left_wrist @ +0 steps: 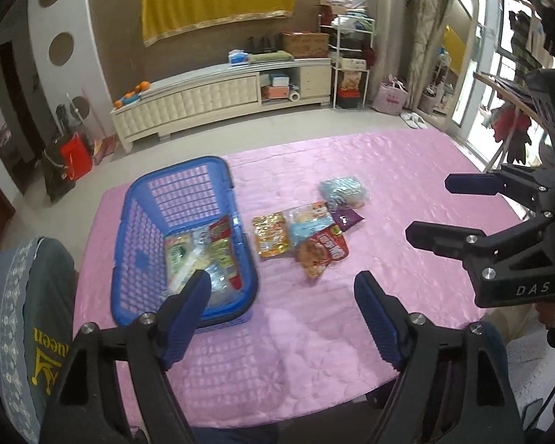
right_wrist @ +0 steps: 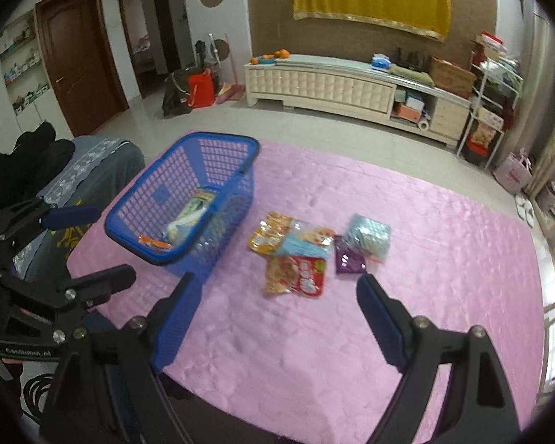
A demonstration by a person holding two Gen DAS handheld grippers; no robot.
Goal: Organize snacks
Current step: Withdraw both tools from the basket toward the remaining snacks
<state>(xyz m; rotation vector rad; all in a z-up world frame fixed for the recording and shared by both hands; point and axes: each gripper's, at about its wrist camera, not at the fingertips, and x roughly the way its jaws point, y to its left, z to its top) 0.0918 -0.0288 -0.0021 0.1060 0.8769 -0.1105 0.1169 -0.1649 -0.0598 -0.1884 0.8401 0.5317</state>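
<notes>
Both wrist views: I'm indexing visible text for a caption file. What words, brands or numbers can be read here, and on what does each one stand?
"DAS": on the black body of the right tool.
"ueen", yellow letters, the start cut off: on the grey cloth at the table's edge.
White lettering on the left tool: blurred, not surely readable.
Print on the snack packets and those in the blue basket: too small and blurred to read.

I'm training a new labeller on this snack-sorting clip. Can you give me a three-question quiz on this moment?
1. True or false: the blue basket already holds some snacks.
2. Which loose packet lies nearest the right gripper? A) purple packet B) red-and-orange packet C) pale blue bag
3. Fill in: both the left gripper and the right one are ____ and hold nothing.

Key: 1 true; 2 B; 3 open.
</notes>
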